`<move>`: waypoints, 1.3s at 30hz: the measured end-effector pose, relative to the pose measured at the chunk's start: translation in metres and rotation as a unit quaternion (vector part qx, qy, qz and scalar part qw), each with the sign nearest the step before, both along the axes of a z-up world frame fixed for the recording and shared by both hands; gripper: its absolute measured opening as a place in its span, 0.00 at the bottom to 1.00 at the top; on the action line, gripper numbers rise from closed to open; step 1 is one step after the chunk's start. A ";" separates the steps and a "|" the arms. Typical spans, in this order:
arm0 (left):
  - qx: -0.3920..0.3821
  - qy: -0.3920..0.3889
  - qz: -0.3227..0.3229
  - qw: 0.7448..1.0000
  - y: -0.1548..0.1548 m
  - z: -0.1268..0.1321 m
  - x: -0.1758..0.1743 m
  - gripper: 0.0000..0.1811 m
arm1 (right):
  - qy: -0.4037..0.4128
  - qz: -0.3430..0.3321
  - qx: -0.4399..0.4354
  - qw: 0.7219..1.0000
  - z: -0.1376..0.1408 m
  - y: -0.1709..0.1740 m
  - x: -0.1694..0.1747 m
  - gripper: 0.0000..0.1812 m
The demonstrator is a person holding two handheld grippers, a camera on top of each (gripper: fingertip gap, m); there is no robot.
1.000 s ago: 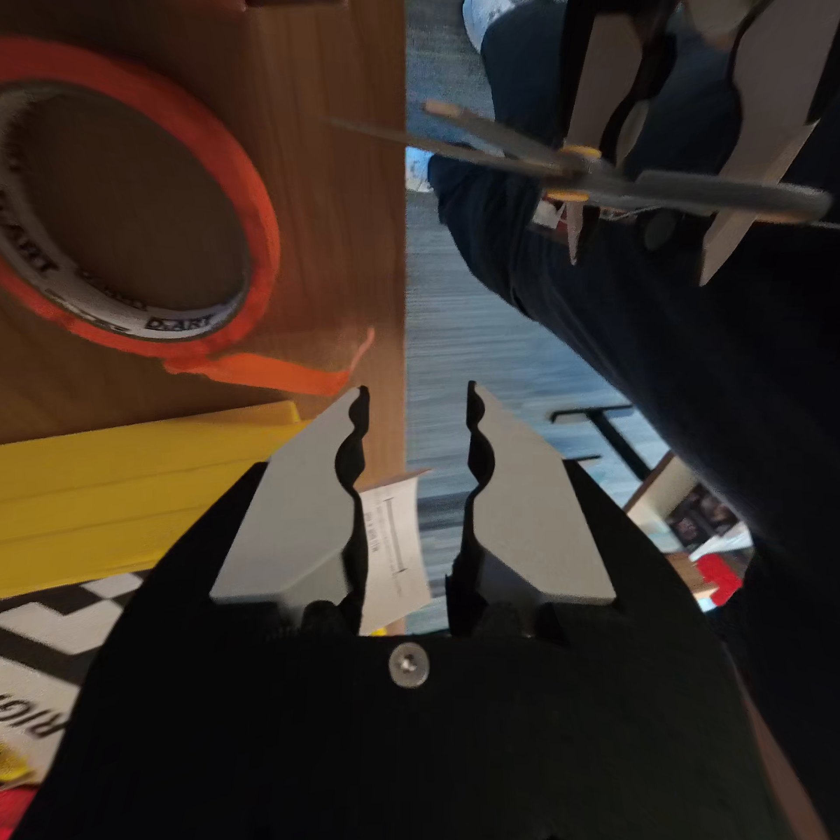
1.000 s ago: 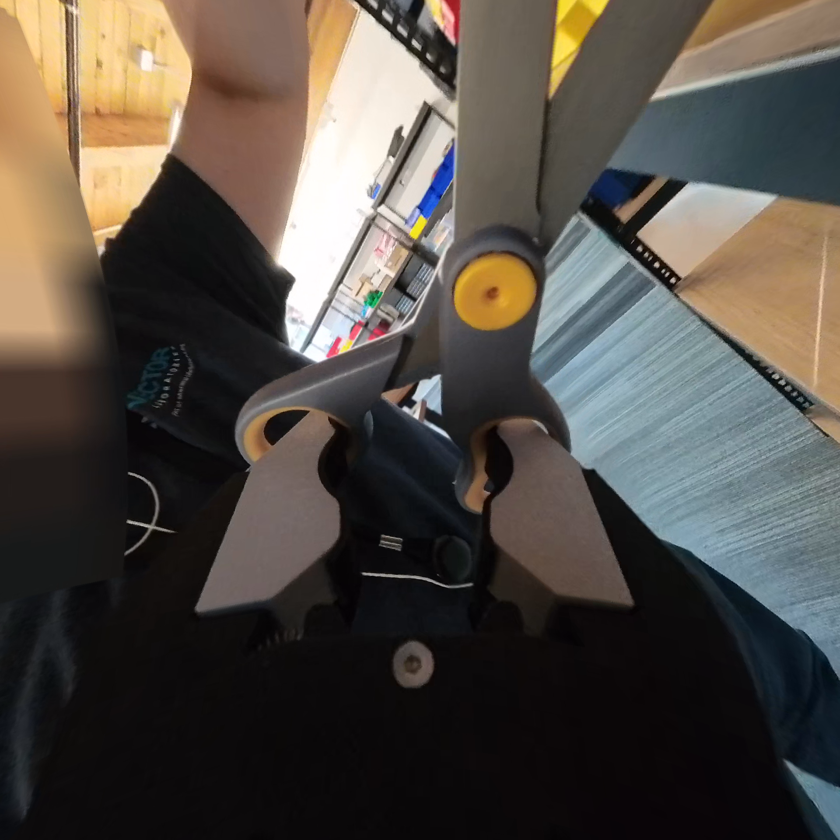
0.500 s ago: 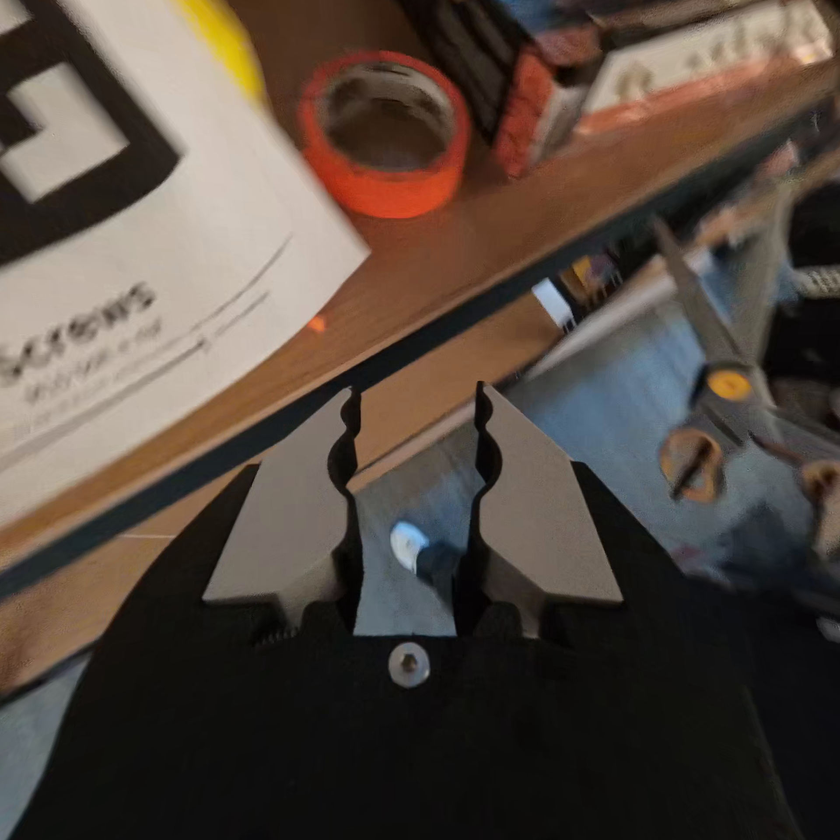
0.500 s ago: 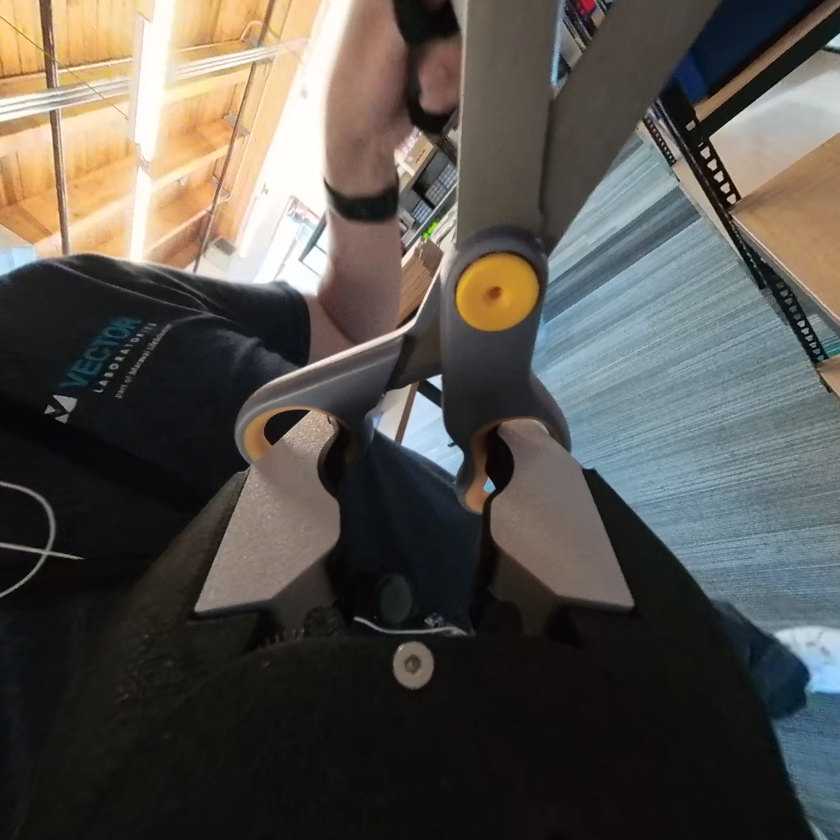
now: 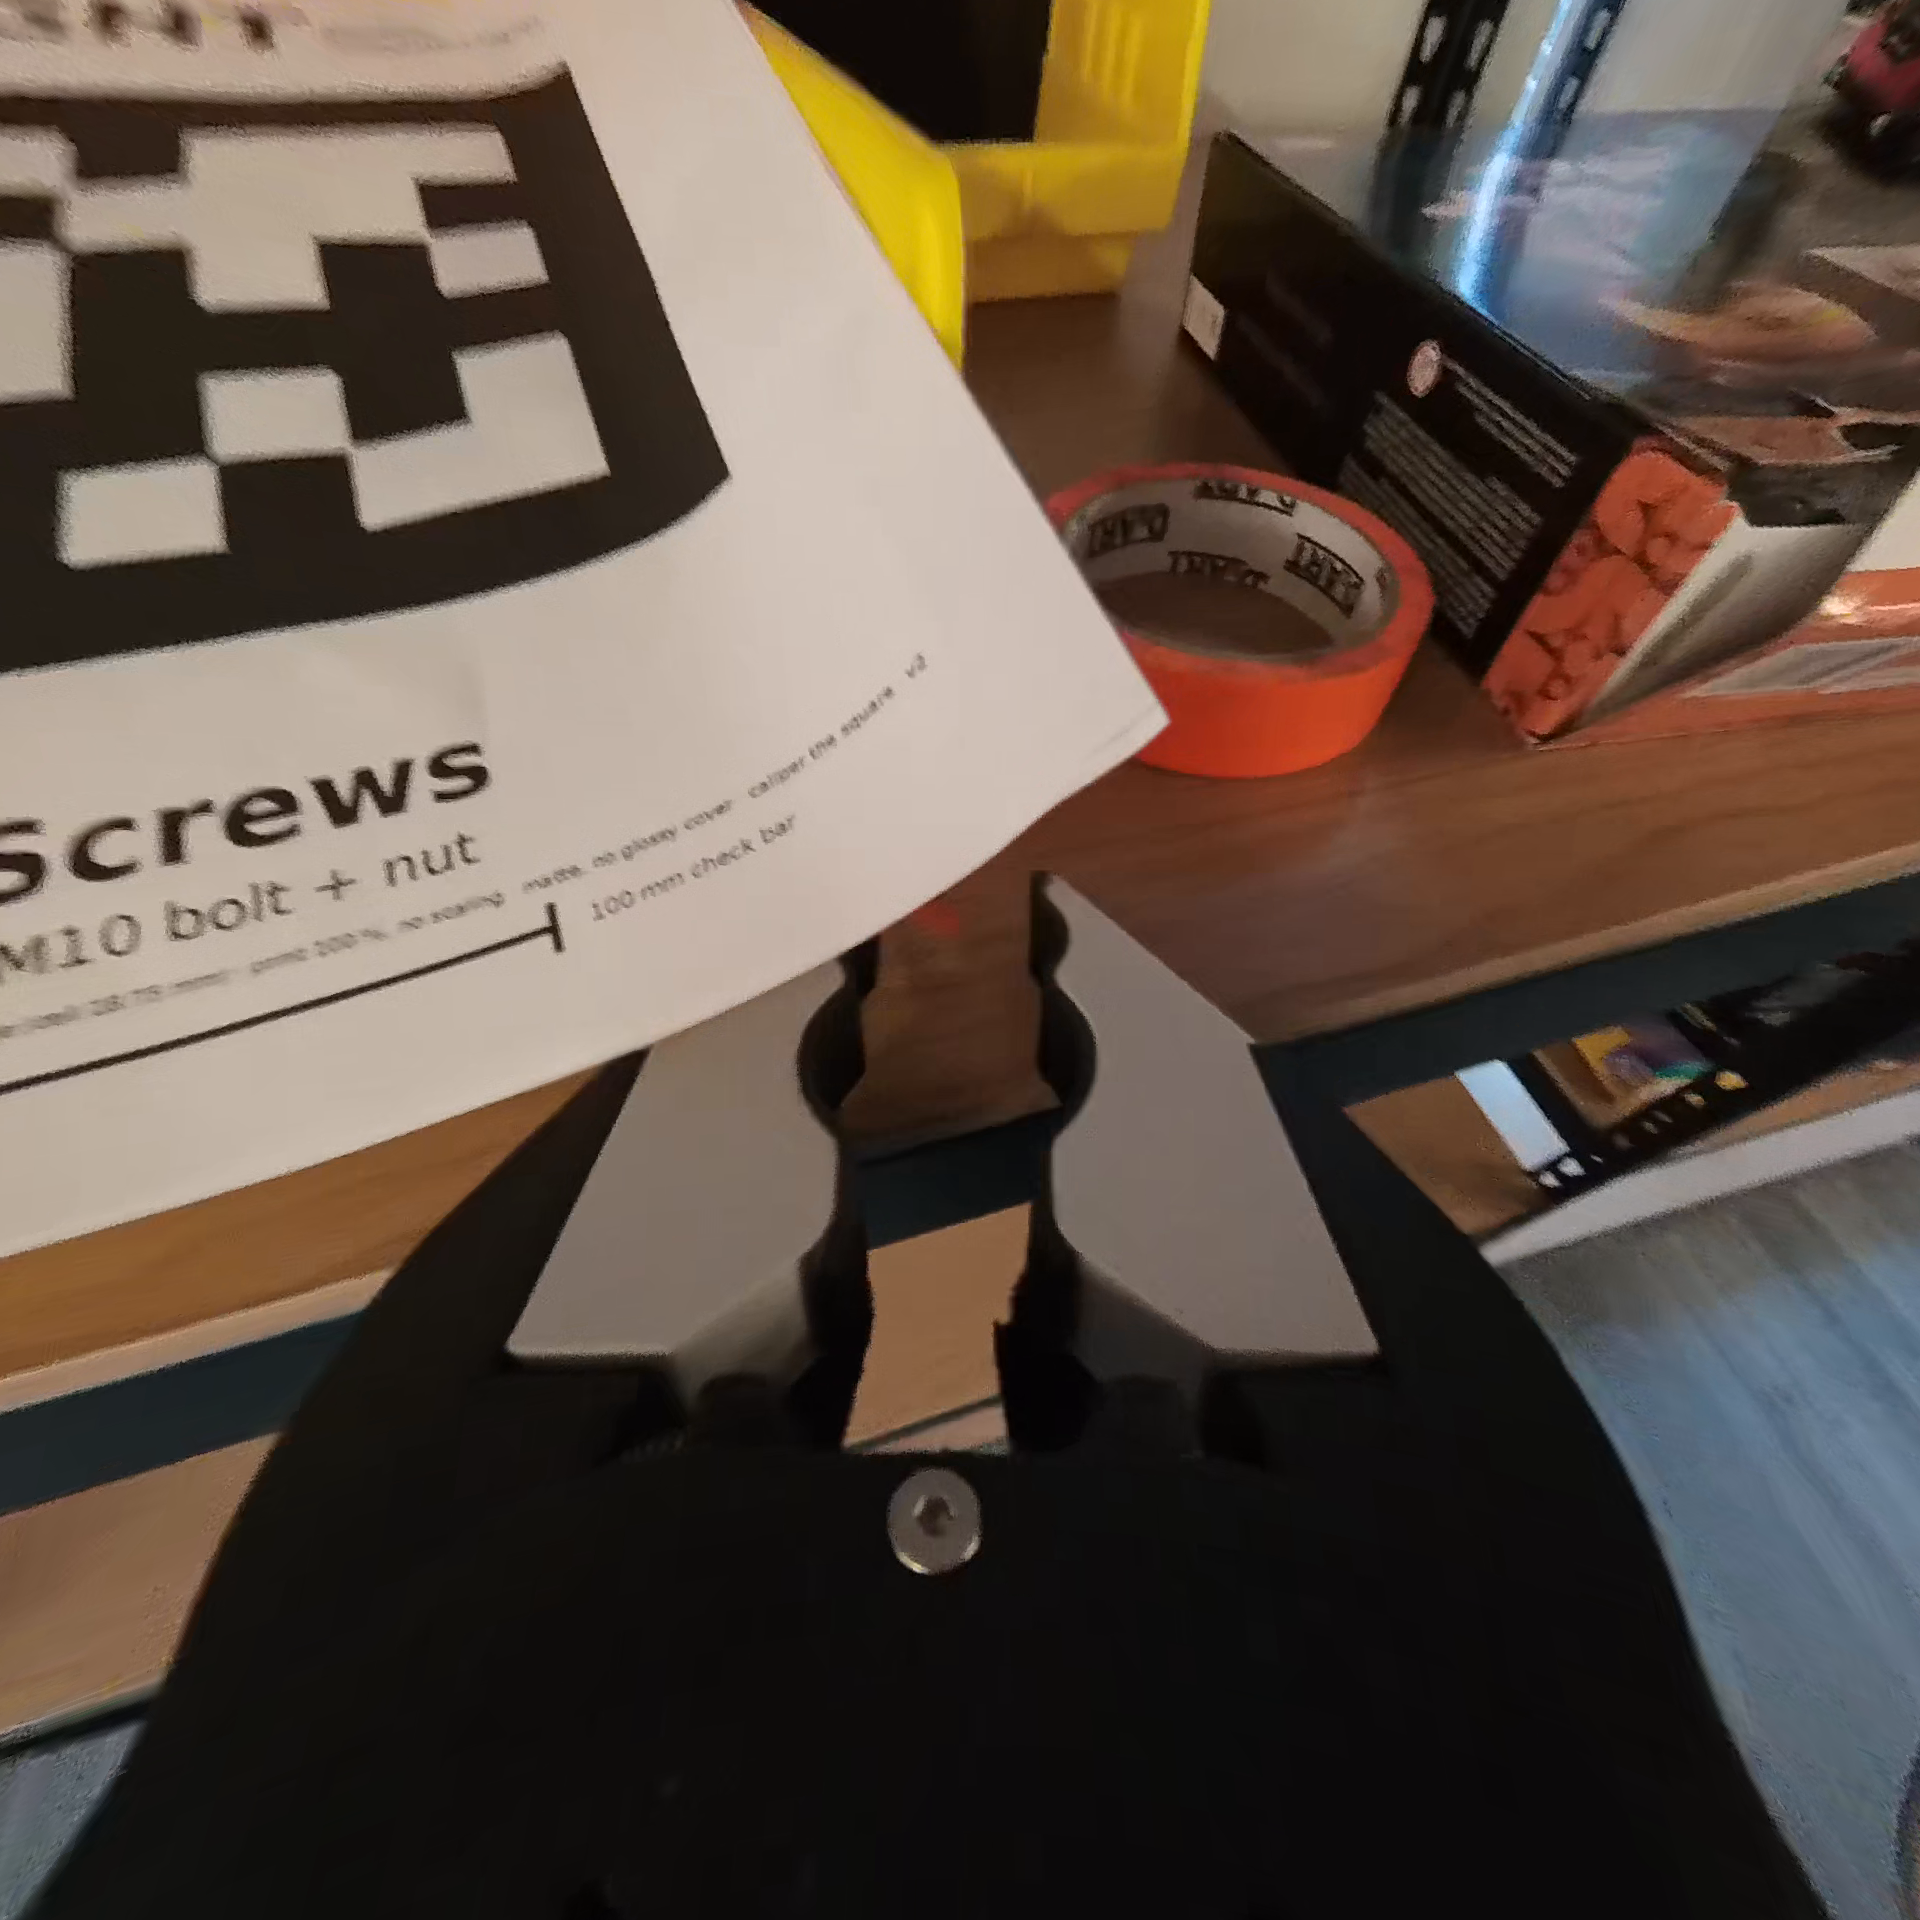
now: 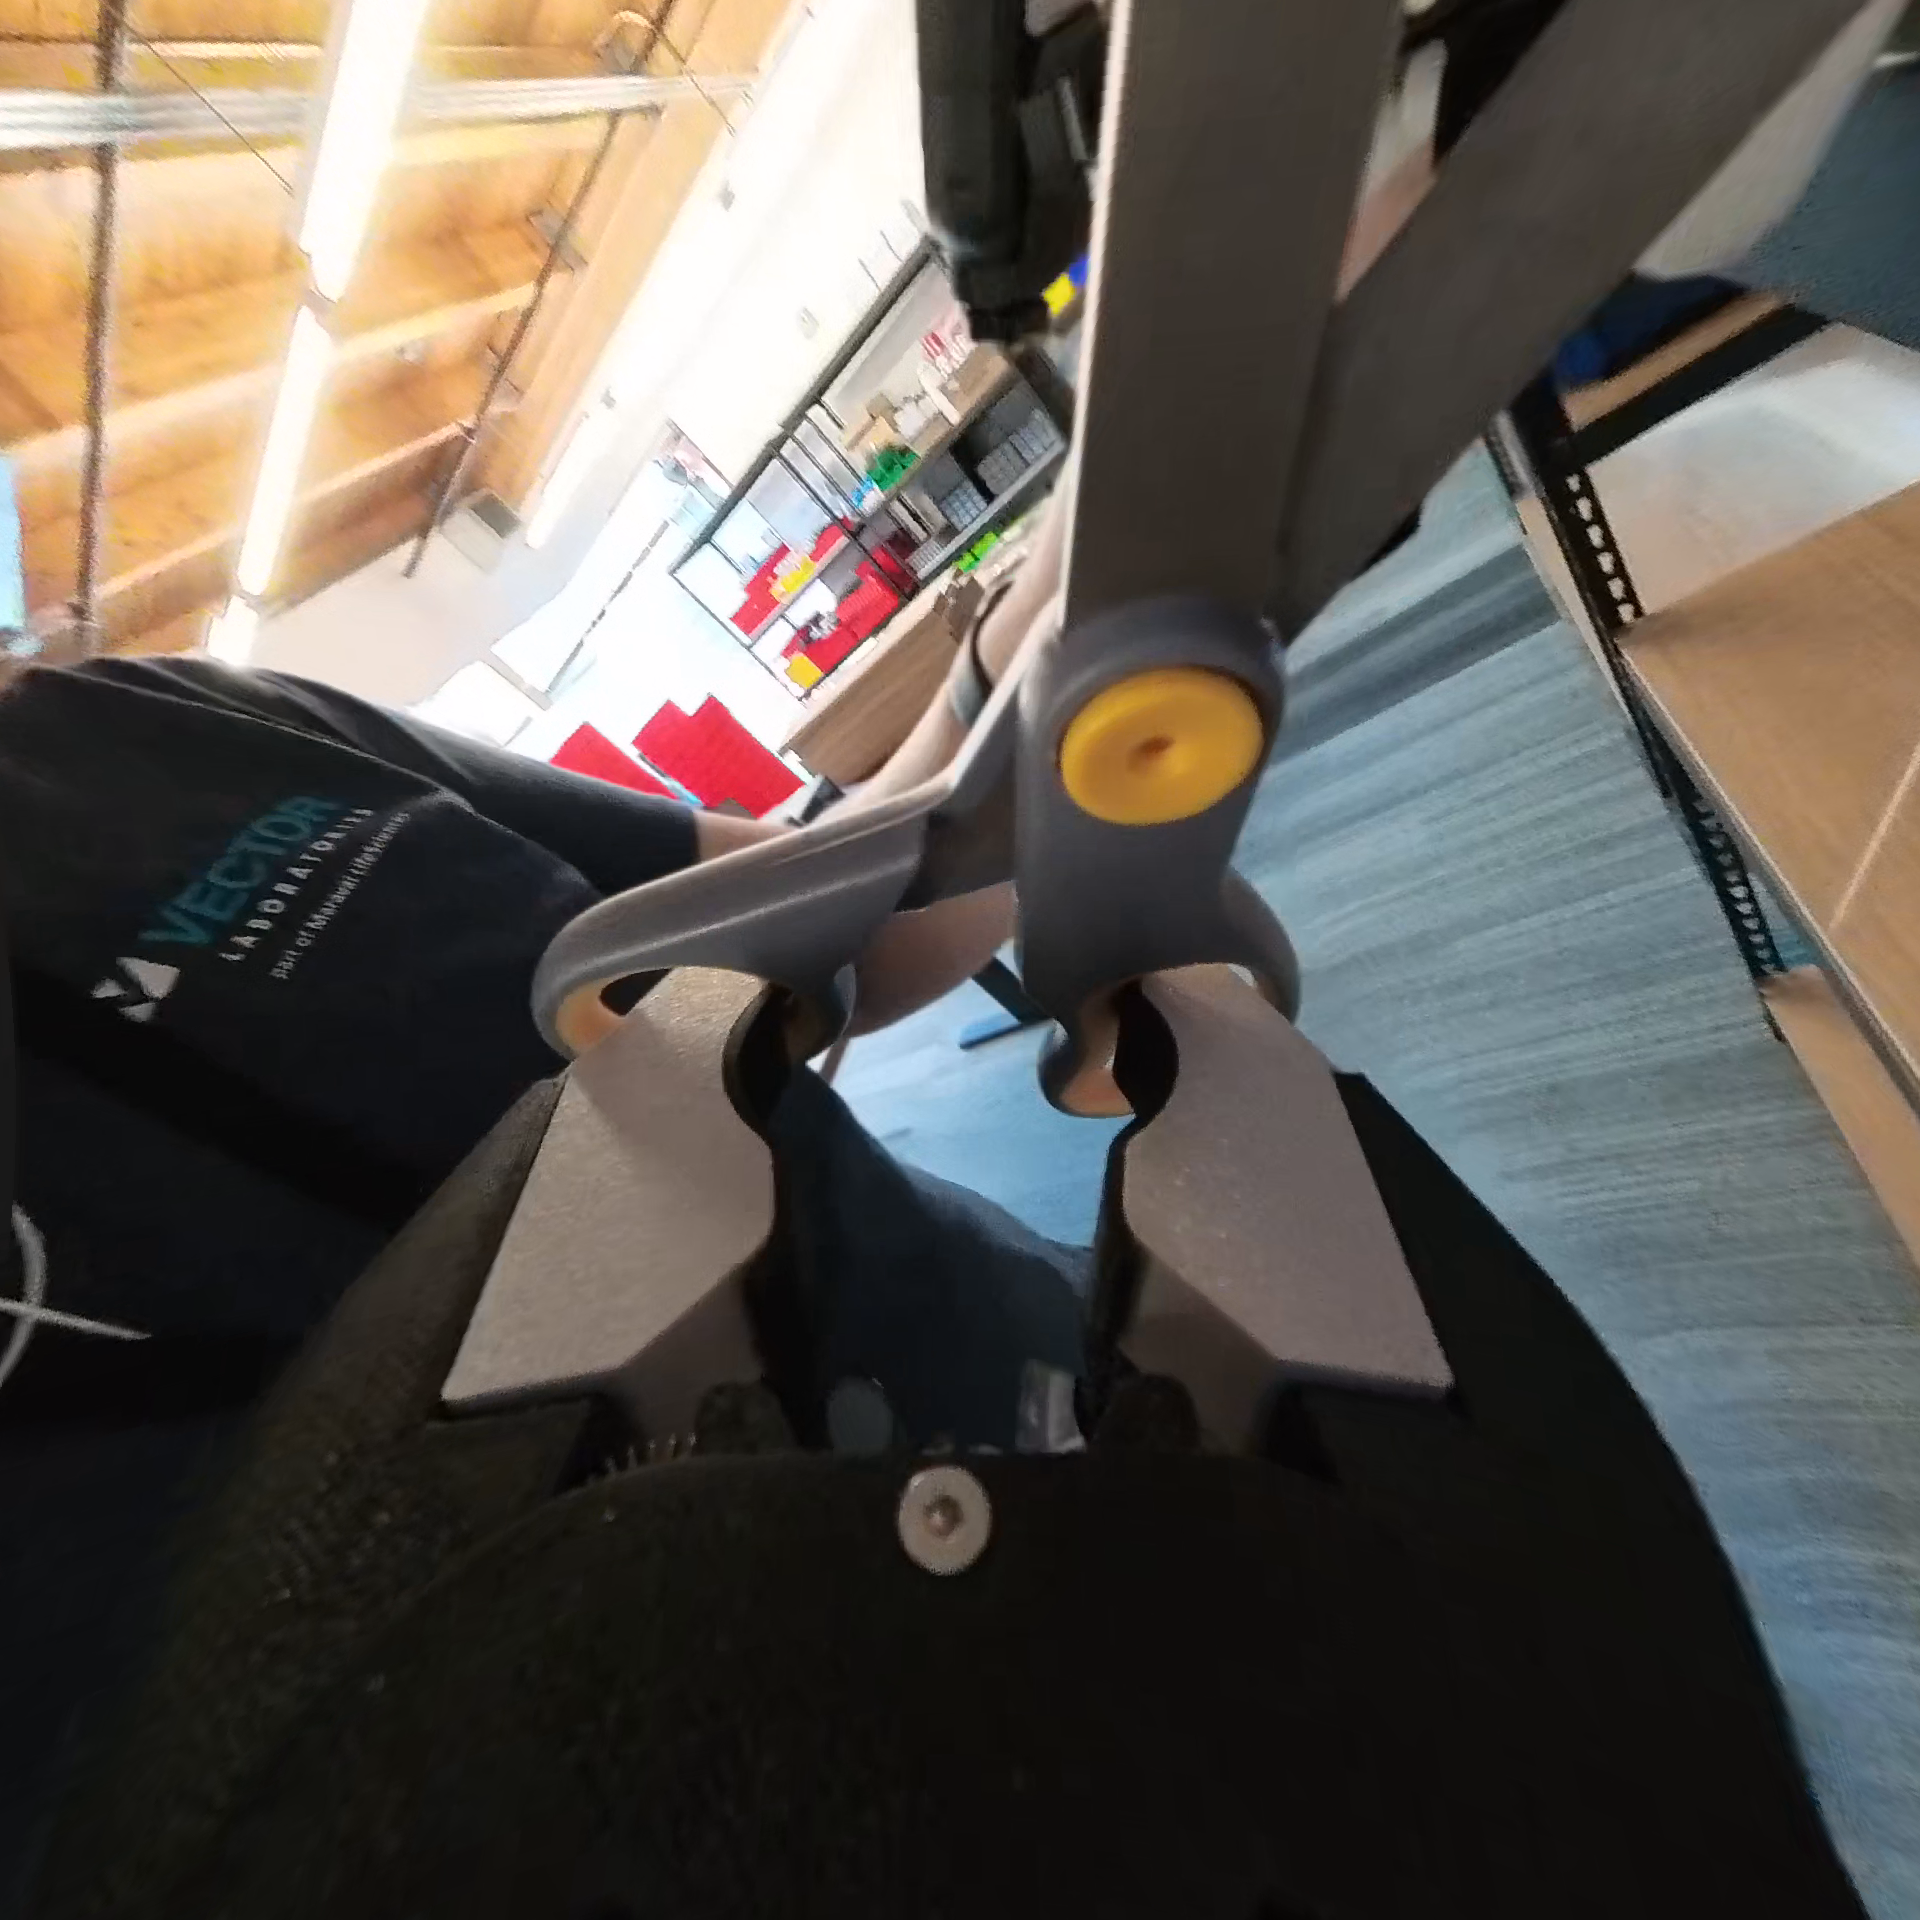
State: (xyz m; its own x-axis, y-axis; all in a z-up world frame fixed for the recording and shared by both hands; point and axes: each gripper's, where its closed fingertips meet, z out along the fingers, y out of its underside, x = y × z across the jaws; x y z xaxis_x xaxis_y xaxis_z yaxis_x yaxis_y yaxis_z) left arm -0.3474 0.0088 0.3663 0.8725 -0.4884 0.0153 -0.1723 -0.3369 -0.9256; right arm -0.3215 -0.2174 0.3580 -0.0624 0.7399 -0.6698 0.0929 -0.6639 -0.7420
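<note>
Since the earlier frame the left gripper point(image 5: 951, 925) has been swung from the shelf edge toward the shelf top; the roll of orange tape point(image 5: 1262, 623) is now seen just ahead and to the right of its tips. The jaws are set apart by a narrow gap and nothing is held. A white printed sheet point(image 5: 540, 644) overhangs the left finger. A dark box point(image 5: 1455, 457) lies beyond the tape, a yellow bin point(image 5: 1049, 177) farther back. The right gripper point(image 6: 951, 1013) is spread inside the handle loops of grey scissors point(image 6: 1153, 727) with a yellow pivot; the blades are parted and point away.
</note>
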 end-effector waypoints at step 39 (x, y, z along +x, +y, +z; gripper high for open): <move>-0.057 -0.037 0.034 0.997 -0.098 -0.002 -0.046 0.00 | -0.063 0.293 0.049 0.953 -0.075 -0.014 0.011 0.30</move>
